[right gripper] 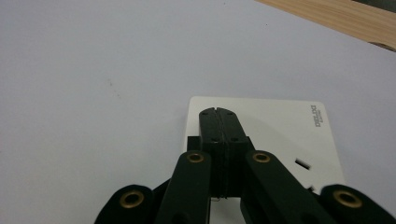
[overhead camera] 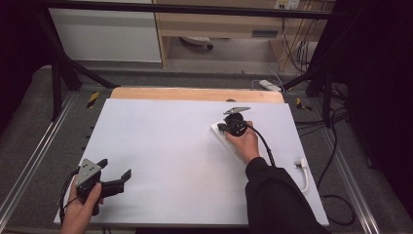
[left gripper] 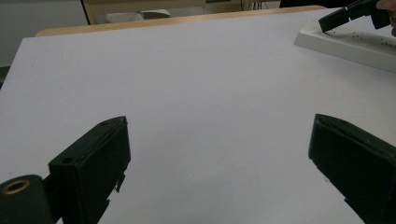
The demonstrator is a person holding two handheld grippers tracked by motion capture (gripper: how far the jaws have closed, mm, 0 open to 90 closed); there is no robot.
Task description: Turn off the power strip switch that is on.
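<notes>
White worktop (overhead camera: 170,146), wooden strip along far edge. White power strip (right gripper: 280,126) flat near right edge, toward far right corner. Right gripper (right gripper: 218,113) over its far end – jaws pressed together, nothing between them; contact with the strip not discernible. Left gripper (overhead camera: 116,171) at near left corner – jaws spread wide, empty, well apart from the strip. White cable (overhead camera: 305,170) at right edge.

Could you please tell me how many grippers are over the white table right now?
2: the left gripper near the front left corner, fingers spread, and the right gripper shut over the white power strip.
</notes>
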